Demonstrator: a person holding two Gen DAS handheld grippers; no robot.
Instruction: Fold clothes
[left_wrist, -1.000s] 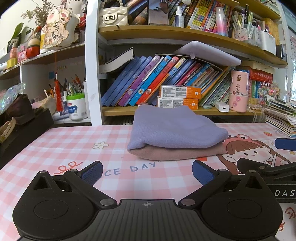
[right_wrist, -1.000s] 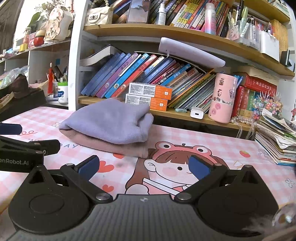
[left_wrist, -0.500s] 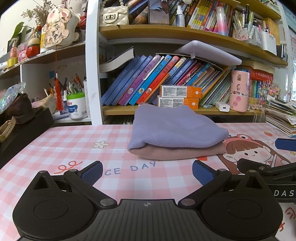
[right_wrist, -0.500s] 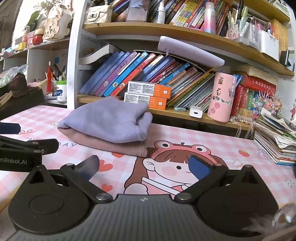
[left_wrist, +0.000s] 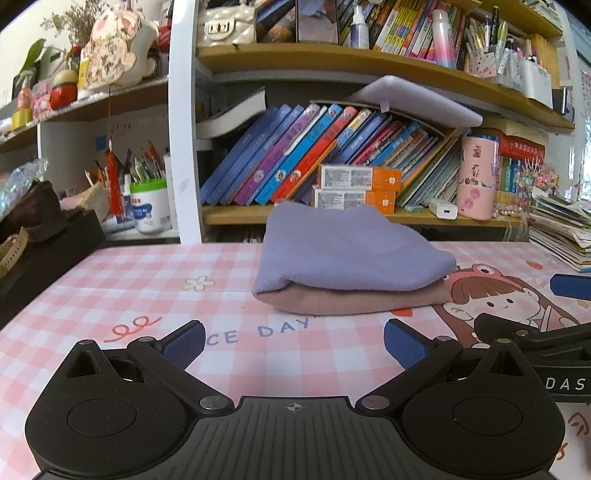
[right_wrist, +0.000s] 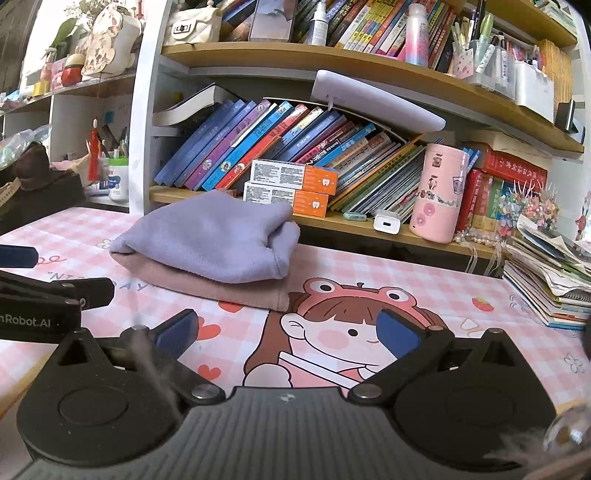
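1. Little is changed since the earlier frames: in the right wrist view the bookshelf and the clothes are seen shifted slightly, so a small move of the right gripper (right_wrist: 286, 330) is suggested, while the left wrist view is matched almost exactly.
2. Two folded garments are stacked on the table (left_wrist: 122, 280), a lilac top (left_wrist: 343, 247) laid over a dusty pink garment (left_wrist: 354, 301), both lying flat near the back edge, just in front of the bookshelf (left_wrist: 332, 218).
3. The left gripper (left_wrist: 293, 341) is held low over the checked table cover, well short of the stack, with its blue pads spread wide and nothing between them.
4. The right gripper is likewise held with its jaws spread and empty, over the cartoon print on the cover, to the right of the stack.
5. Each gripper is glimpsed at the edge of the other's view, so they are placed side by side and apart from the clothes.
6. The folding is judged to be finished or nearly so: both pieces are doubled over and piled, and no unfolded clothing is seen on the table.
7. Only a slight bulge on the right side of the lilac top could be tidied, if anything is left.
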